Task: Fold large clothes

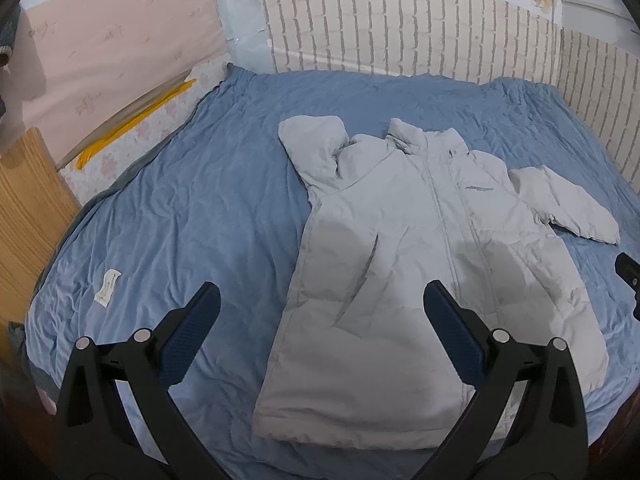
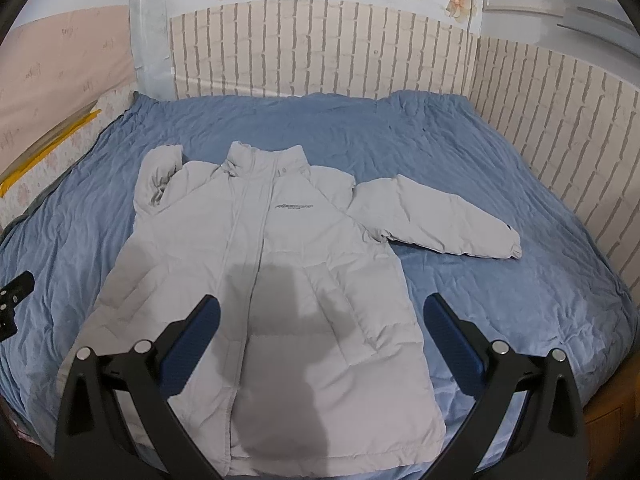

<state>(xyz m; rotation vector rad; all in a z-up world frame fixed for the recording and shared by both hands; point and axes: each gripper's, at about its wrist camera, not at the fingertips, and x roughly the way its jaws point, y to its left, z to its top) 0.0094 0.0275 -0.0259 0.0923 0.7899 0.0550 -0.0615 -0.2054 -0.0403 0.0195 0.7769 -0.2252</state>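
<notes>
A light grey puffer jacket (image 1: 404,248) lies front up on a blue bedspread (image 1: 192,208), collar toward the far wall. Its left sleeve (image 1: 316,148) is folded up beside the shoulder. Its right sleeve (image 1: 568,204) stretches out sideways. The jacket also shows in the right wrist view (image 2: 264,280), with the outstretched sleeve (image 2: 440,216) at the right. My left gripper (image 1: 320,320) is open and empty above the jacket's lower left edge. My right gripper (image 2: 322,324) is open and empty above the jacket's lower body.
The bed meets a brick-pattern padded wall (image 1: 400,28) at the back and right. A wooden board (image 1: 28,208) and a yellow strip (image 1: 132,120) stand at the left. A white label (image 1: 107,287) lies on the bedspread. The other gripper's black tip (image 1: 630,276) shows at the right edge.
</notes>
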